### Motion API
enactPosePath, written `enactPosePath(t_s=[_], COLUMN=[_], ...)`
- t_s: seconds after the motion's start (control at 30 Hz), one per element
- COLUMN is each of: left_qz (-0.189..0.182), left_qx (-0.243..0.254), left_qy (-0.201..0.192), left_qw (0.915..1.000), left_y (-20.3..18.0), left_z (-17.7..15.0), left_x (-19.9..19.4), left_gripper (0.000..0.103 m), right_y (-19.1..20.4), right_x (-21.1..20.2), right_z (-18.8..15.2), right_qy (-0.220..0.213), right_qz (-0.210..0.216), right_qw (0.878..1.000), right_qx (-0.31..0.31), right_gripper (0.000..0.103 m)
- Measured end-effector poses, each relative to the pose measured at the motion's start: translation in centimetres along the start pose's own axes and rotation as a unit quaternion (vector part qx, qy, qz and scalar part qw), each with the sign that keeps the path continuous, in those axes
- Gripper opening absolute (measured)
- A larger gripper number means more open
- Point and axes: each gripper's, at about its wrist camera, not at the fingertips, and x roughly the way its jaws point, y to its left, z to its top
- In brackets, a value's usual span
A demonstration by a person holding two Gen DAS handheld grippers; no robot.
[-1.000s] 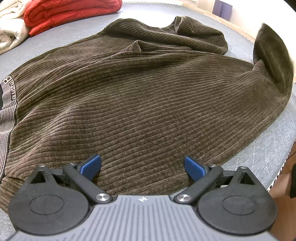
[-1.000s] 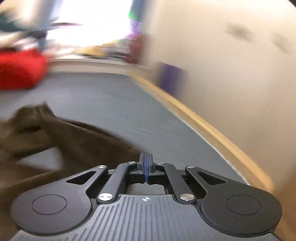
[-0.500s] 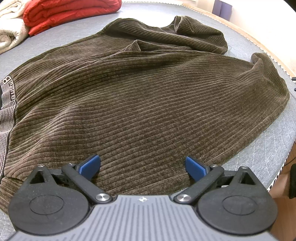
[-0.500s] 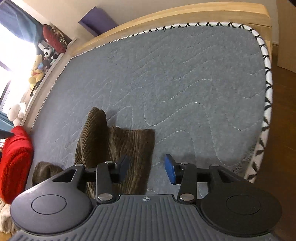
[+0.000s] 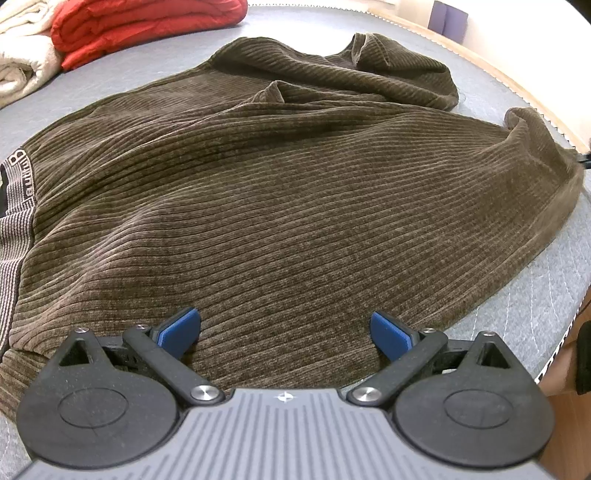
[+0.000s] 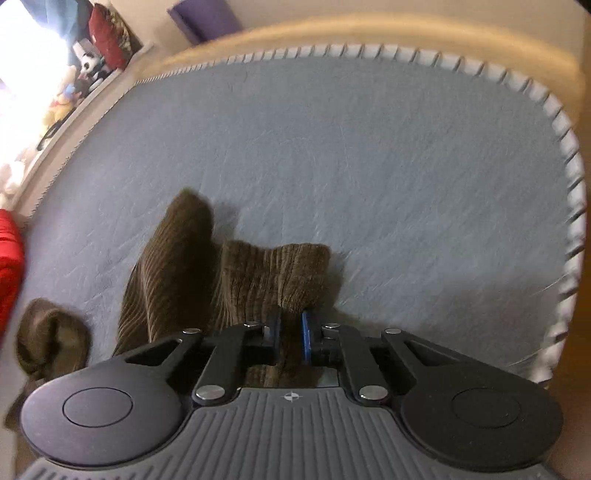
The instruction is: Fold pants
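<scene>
Brown corduroy pants (image 5: 295,203) lie spread across a grey mattress (image 5: 535,295), with the striped waistband (image 5: 18,221) at the left. My left gripper (image 5: 286,328) hovers open just above the cloth's near edge, nothing between its blue pads. In the right wrist view a leg end of the pants (image 6: 273,273) bunches up in front of my right gripper (image 6: 290,328). Its jaws are closing and stand almost together, with the hem of that leg pinched between the blue pads. The second leg end (image 6: 51,336) lies crumpled at the far left.
A folded red blanket (image 5: 140,26) and a cream one (image 5: 22,62) sit at the back left. Bare mattress (image 6: 369,147) stretches beyond the leg end to a wooden bed frame (image 6: 369,33). Stuffed toys (image 6: 66,99) line a ledge on the left.
The right gripper swung down to the leg end, opened over it, then closed on the hem. The raised leg end at the right dropped onto the mattress. The left gripper stayed still.
</scene>
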Motion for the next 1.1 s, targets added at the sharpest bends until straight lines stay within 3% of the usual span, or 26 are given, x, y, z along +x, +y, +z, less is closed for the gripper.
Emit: enactPosePath(t_s=[0.1, 0.17, 0.2, 0.3, 0.4, 0.5, 0.57, 0.67, 0.73, 0.8, 0.9, 1.0, 1.1], left_qz=[-0.007, -0.007, -0.009, -0.017, -0.018, -0.022, -0.031, -0.021, -0.032, -0.03, 0.009, 0.056, 0.056], left_qx=[-0.002, 0.004, 0.005, -0.001, -0.007, -0.018, -0.02, 0.025, 0.005, -0.024, -0.074, -0.164, -0.288], left_qy=[-0.001, 0.001, 0.001, 0.003, 0.0, -0.018, -0.018, 0.009, 0.016, 0.002, -0.049, -0.101, -0.111], left_qw=[1.0, 1.0, 0.9999, 0.9999, 0.9998, 0.9994, 0.9992, 0.9994, 0.9994, 0.9993, 0.996, 0.9797, 0.9496], left_y=[0.2, 0.3, 0.4, 0.8, 0.9, 1.0, 1.1, 0.1, 0.7, 1.6, 3.6, 7.5, 11.9], left_z=[0.0, -0.1, -0.2, -0.3, -0.2, 0.0, -0.1, -0.5, -0.2, -0.2, 0.2, 0.7, -0.2], left_x=[-0.1, -0.2, -0.3, -0.8, -1.2, -1.8, -2.0, -1.6, -2.0, -2.7, -4.7, -7.1, -8.7], left_gripper=[0.1, 0.1, 0.1, 0.1, 0.099, 0.095, 0.084, 0.08, 0.077, 0.064, 0.063, 0.069, 0.072], right_y=[-1.1, -2.8, -4.0, -7.0, -9.3, -8.0, -6.4, -4.3, -3.2, -1.9, 0.8, 3.5, 5.8], right_x=[-3.2, -3.9, -3.6, -3.8, -4.4, -4.5, -4.5, -3.4, -2.7, -2.6, -2.9, -3.6, -4.1], right_z=[0.1, -0.4, -0.7, -1.0, -0.4, -0.1, 0.0, 0.2, 0.2, 0.2, 0.2, 0.0, -0.3], right_qy=[-0.044, -0.033, -0.014, -0.009, -0.021, -0.025, -0.031, -0.022, -0.011, -0.006, -0.014, -0.027, -0.028], right_qz=[-0.056, -0.088, -0.102, -0.209, -0.154, -0.07, -0.057, -0.044, -0.036, -0.019, 0.0, 0.017, 0.032], right_qw=[0.997, 0.995, 0.993, 0.975, 0.979, 0.991, 0.995, 0.997, 0.998, 0.998, 1.0, 0.999, 0.999], right_qx=[0.015, 0.034, 0.048, 0.07, 0.128, 0.108, 0.074, 0.055, 0.055, 0.052, 0.024, -0.012, -0.032], right_gripper=[0.009, 0.008, 0.0, 0.0, 0.004, 0.005, 0.012, 0.019, 0.02, 0.02, 0.02, 0.02, 0.02])
